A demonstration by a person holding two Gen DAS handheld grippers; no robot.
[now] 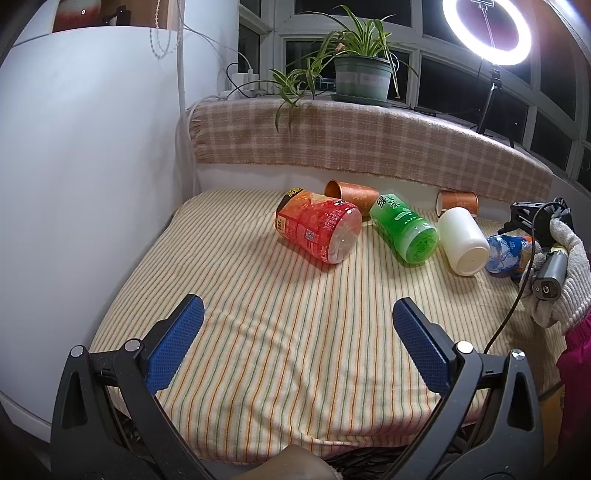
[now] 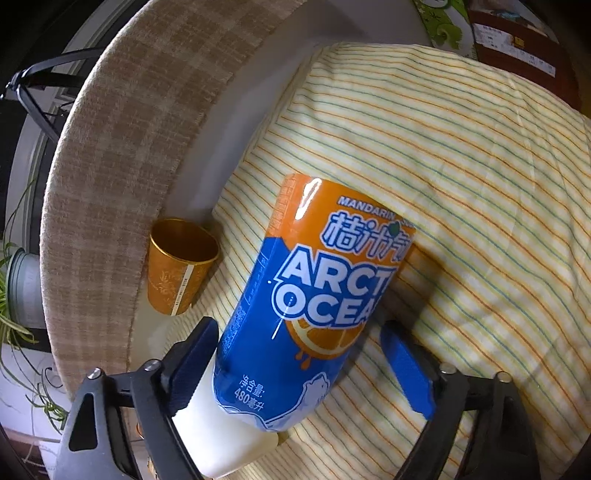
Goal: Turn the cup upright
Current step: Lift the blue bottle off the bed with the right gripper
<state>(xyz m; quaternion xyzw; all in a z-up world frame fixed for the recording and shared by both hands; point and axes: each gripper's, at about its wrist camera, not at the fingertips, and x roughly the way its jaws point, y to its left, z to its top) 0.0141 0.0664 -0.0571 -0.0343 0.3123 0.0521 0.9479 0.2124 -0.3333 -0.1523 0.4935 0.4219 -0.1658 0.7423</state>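
Several cups lie on their sides on the striped cloth [image 1: 280, 332]: a red cup [image 1: 319, 229], a green cup [image 1: 404, 230], a white cup [image 1: 464, 242], a blue and orange Arctic Ocean cup [image 1: 506, 254] and two orange paper cups [image 1: 351, 195] [image 1: 458, 203]. My left gripper [image 1: 297, 321] is open and empty, well short of them. In the right wrist view my right gripper [image 2: 299, 345] is open with its jaws either side of the blue and orange cup [image 2: 314, 295], which lies across them. The left pad looks close to it. The white cup [image 2: 221, 432] lies beside it.
An orange paper cup [image 2: 177, 266] lies at the cloth's back edge by the plaid-covered ledge [image 1: 369, 144]. A potted plant [image 1: 360, 74] and a ring light [image 1: 487, 26] stand on the sill. A white wall [image 1: 92, 166] bounds the left side.
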